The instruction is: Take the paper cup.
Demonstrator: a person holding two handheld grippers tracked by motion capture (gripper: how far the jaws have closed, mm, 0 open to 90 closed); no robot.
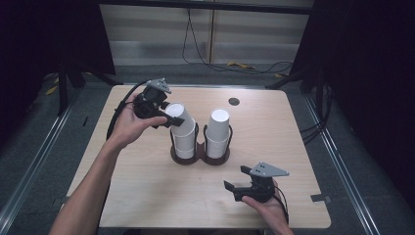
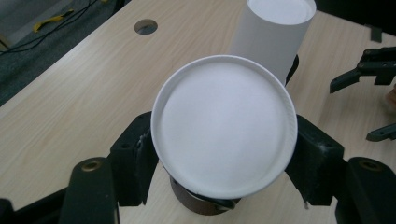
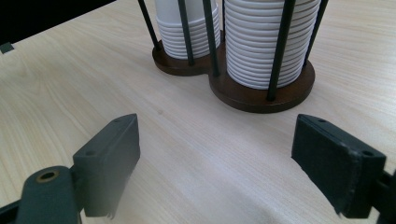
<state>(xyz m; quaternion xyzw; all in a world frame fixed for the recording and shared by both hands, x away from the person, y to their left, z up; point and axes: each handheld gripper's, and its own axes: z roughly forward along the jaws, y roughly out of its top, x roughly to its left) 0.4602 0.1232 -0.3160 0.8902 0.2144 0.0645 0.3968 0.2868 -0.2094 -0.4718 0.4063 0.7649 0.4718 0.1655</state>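
We've got the left gripper (image 1: 164,117) clamped on the top white cup (image 1: 179,119), jaws squeezing its sides, and the cup's tilted, probably to peel it off the left stack in the two-post wooden holder (image 1: 199,155). Smooth paper, ribbed rims, dark rods. The right gripper (image 1: 237,185) rests low on the pale woodgrain worktop (image 1: 147,196), jaws wide apart, holding nothing.

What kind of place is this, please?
Probably a lab or studio set up for recording handling tasks. A bare wooden table stands between dark curtains, loose cables lie on the floor behind, and a person works with handheld grippers on stacked paper cups.
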